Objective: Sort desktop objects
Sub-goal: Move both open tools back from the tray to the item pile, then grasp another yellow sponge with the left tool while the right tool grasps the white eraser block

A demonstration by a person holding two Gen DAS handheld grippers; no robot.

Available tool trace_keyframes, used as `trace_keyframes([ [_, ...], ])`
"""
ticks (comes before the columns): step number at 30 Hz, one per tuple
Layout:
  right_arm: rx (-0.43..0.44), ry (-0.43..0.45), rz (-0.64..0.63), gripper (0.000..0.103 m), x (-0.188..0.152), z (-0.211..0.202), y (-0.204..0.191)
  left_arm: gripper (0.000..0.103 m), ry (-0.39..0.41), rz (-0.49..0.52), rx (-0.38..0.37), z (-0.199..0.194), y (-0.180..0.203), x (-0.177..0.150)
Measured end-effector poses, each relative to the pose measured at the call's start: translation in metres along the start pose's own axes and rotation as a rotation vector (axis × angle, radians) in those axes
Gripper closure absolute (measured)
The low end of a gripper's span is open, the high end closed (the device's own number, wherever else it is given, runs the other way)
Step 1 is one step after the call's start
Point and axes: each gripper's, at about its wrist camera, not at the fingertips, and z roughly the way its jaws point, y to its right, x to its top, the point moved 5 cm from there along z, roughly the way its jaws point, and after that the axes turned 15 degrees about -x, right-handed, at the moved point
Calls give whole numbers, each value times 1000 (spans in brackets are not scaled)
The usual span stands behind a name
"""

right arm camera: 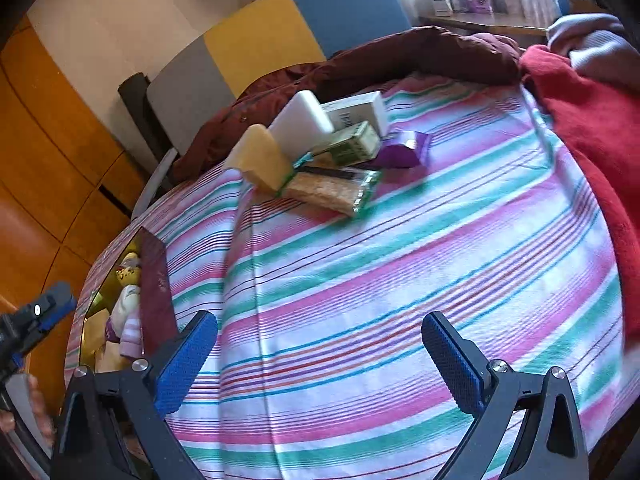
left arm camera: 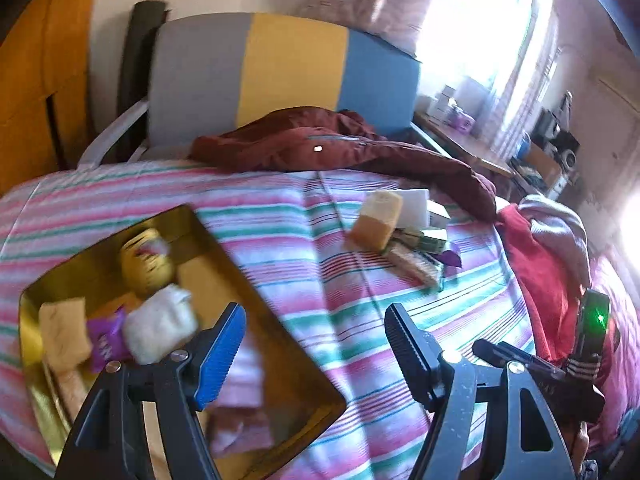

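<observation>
Overhead, both claws (left arm camera: 316, 332) (right arm camera: 320, 344) gape empty; gold tin (left arm camera: 256, 264) left, packet pile (right arm camera: 320, 152) ahead.

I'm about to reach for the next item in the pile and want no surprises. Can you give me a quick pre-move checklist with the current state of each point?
1. Left claw open and empty: ok.
2. Right claw open and empty: ok.
3. Pile reachable on the striped cover, nothing in front of it: ok.
4. Yellow sponge free to grasp: not ok, it leans on the white block and overlaps the cracker pack.
5. Room left in the gold tin: ok, bare floor at its near end.
6. Purple packet clear of its neighbours: cannot tell.
</observation>
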Motion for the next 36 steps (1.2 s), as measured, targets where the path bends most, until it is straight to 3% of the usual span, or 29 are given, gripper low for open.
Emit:
trace_keyframes([
  [14, -9, -20, 70, 0, 7, 11, 35, 30, -124, 145, -46, 100, 49, 36],
  [27, -16, -16, 53, 0, 22, 23, 40, 29, -170, 161, -17, 170, 41, 73],
  [36, -6, 23, 43, 0, 57, 31, 36, 29, -206, 139, -26, 210, 33, 81],
])
